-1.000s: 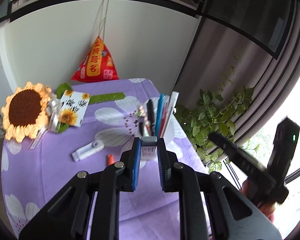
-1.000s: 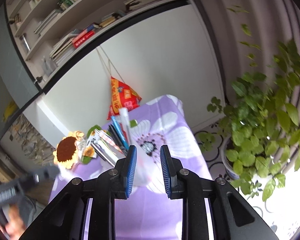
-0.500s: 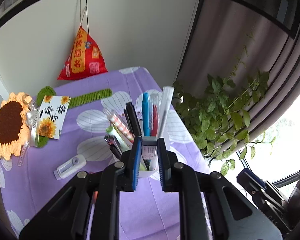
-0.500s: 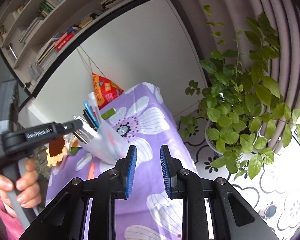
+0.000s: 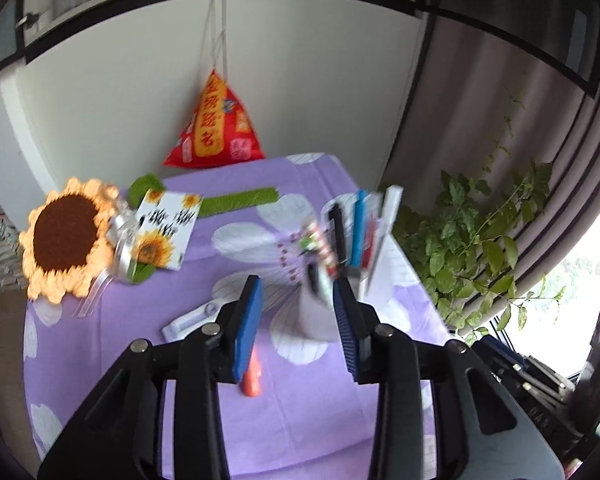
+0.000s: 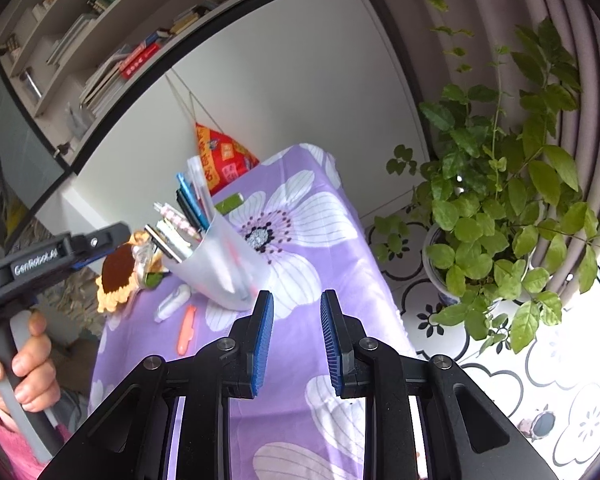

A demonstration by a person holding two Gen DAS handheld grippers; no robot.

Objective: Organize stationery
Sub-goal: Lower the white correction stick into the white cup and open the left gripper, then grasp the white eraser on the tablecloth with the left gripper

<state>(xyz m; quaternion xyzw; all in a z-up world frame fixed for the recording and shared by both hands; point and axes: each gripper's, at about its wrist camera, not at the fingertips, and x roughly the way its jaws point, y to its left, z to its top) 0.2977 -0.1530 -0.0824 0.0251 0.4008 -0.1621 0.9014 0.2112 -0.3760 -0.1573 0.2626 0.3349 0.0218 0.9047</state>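
- The pen cup (image 6: 219,264), full of pens (image 6: 189,204), stands on the purple flowered counter (image 6: 332,240), toward its right side.
- The left tongs (image 5: 297,320) have just been opening; their pads stand apart before the cup, with nothing gripped.
- The right tongs (image 6: 295,336) hang narrowly parted and empty, nearer than the cup.
- A white correction tape (image 6: 173,300) and an orange pen (image 6: 187,328) lie beside the cup.
- A crochet sunflower (image 5: 65,236) lies at the counter's left edge.

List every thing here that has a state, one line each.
left gripper: open, jaws just widened, nothing pressed between them
right gripper: open, empty
pen cup: standing on the table, full of pens
orange pen: lying flat on the cloth
correction tape: lying flat beside the cup
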